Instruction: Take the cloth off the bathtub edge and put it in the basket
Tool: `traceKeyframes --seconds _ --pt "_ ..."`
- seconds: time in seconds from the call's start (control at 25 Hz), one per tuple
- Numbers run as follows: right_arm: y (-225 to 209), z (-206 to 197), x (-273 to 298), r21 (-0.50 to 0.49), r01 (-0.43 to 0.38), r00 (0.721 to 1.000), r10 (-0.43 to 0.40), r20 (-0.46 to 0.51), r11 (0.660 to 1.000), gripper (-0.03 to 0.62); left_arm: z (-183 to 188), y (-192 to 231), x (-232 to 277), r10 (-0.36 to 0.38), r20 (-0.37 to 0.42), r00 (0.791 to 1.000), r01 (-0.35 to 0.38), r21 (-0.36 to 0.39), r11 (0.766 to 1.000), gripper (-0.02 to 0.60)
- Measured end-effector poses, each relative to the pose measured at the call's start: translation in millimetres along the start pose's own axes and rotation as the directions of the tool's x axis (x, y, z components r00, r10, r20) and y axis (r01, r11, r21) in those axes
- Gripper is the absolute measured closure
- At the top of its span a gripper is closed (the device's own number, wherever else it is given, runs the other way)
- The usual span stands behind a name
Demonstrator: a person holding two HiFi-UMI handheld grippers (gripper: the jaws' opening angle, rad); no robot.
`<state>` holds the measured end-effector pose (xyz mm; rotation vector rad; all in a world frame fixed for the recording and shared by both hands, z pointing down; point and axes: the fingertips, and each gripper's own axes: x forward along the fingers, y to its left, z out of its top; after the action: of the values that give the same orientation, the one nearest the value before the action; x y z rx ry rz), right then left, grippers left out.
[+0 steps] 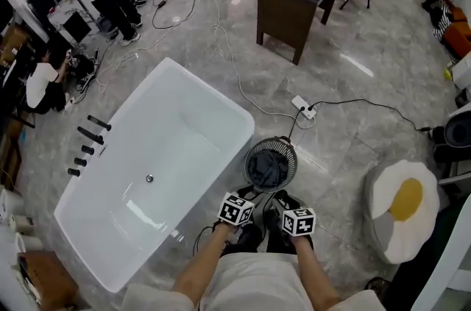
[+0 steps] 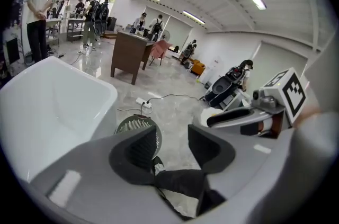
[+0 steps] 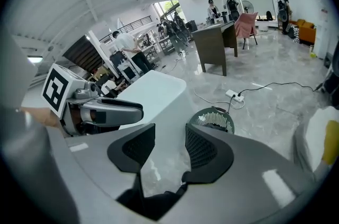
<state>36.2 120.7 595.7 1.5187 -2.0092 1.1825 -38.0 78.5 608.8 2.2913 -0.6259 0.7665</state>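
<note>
We held the left gripper (image 2: 175, 146) and the right gripper (image 3: 169, 146) low and close to our body. Each one's jaws stood parted and released, with only floor (image 1: 346, 104) showing in the gap. The dark cloth (image 1: 268, 167) lay bundled inside the round wire basket (image 1: 250, 154), which stood on the floor just beside the near corner of the bathtub (image 1: 176, 140). From the head view the tub's edge looked bare, so we judged the drop made and the task nearly finished.

The step in hand was, in our judgement, drawing clear. To do it well we needed to leave both jaws loose and lift them straight away from the basket, so no fold could catch and ride out again. We also thought it worth checking that the cloth sat wholly below the rim. From above it seemed to, though the far side of the bundle was too dark to read. The basket looked light and open-sided, so a knock from either gripper could have tipped it. A cable and a power strip (image 1: 304, 107) lay just behind it, and we meant to keep off them.
</note>
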Motion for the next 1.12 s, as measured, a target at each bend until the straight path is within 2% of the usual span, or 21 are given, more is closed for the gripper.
traceKeyframes --seconds 0.24,0.44,0.64,0.8,0.92,1.12 --pt "25 5 -18 -0.011 -0.013 0.998 0.013 0.056 1.0 0.436 3 -22 -27 0.031 0.029 0.999 -0.03 -0.016 0.999 0.353" --pt "25 4 -22 -0.058 -0.028 0.999 0.03 0.043 0.998 0.436 5 -31 -44 0.055 0.063 0.996 -0.051 -0.056 0.997 0.353" --pt "26 2 -28 -0.057 -0.039 0.998 0.042 0.05 0.998 0.436 18 -35 -52 0.045 0.091 0.995 -0.038 -0.087 0.996 0.353" --pt "22 6 -29 -0.072 -0.051 0.998 0.054 0.036 0.996 0.436 27 -27 -55 0.071 0.119 0.99 -0.057 -0.115 0.992 0.353" --pt "16 11 -26 -0.056 -0.041 0.998 0.044 0.047 0.998 0.436 30 -21 -56 0.085 0.138 0.987 -0.07 -0.108 0.992 0.353" --pt "23 16 -24 -0.096 -0.039 0.998 0.043 0.046 0.995 0.436 27 -19 -57 0.075 0.136 0.988 -0.066 -0.076 0.995 0.353"
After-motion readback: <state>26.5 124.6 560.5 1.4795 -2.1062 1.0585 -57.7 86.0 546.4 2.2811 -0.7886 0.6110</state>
